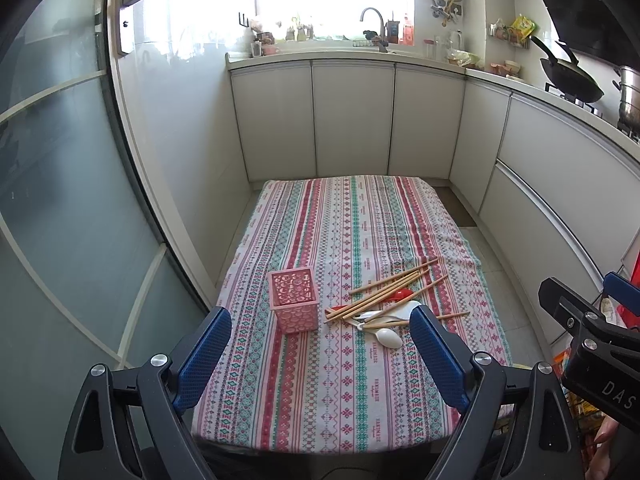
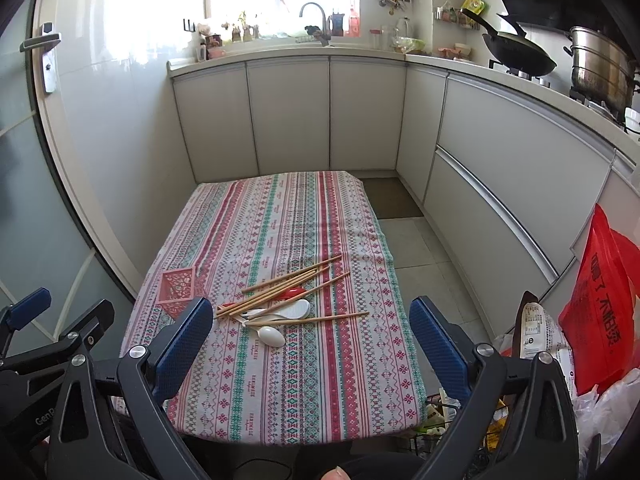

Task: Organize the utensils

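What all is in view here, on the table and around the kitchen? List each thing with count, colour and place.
holder: one, pink, upright on the tablecloth left of the pile
chopsticks: several, wooden, piled loosely
spoons: about three white, one red, under and beside the chopsticks
tablecloth: one, pink and green striped, covering the table
wok: one, black, on the stove
steel pot: one, silver, beside the wok
red bag: one, right of the table
left tongs: open, empty
right tongs: open, empty
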Tool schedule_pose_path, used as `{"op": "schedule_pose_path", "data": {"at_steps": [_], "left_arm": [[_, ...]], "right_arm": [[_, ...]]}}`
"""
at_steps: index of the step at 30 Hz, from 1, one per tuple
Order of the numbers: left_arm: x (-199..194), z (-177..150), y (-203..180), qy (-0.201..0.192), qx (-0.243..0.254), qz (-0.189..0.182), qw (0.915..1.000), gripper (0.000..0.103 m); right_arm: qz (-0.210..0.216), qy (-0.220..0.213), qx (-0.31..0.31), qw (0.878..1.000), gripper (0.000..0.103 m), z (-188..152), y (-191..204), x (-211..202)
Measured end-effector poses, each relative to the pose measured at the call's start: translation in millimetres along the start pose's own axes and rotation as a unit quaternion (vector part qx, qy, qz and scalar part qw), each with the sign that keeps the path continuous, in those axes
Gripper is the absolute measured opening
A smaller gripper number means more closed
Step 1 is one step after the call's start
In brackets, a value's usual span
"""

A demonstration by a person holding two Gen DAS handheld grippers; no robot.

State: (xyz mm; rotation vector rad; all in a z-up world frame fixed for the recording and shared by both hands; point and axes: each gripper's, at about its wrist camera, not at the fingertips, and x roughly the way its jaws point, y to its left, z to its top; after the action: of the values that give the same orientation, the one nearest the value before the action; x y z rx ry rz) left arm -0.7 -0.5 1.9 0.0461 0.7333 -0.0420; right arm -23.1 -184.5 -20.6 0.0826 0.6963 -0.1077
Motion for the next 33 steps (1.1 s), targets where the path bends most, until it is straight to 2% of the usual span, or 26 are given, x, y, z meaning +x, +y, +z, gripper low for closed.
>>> {"op": "schedule_pose_path", "data": {"at_steps": [33], "left_arm": [[5.5, -0.3, 7.9, -0.001, -0.007, 0.011, 0.9999, 0.092]], "right_arm": [[0.000, 0.001, -0.007, 1.000, 0.100, 1.9, 5.9, 1.9]]}}
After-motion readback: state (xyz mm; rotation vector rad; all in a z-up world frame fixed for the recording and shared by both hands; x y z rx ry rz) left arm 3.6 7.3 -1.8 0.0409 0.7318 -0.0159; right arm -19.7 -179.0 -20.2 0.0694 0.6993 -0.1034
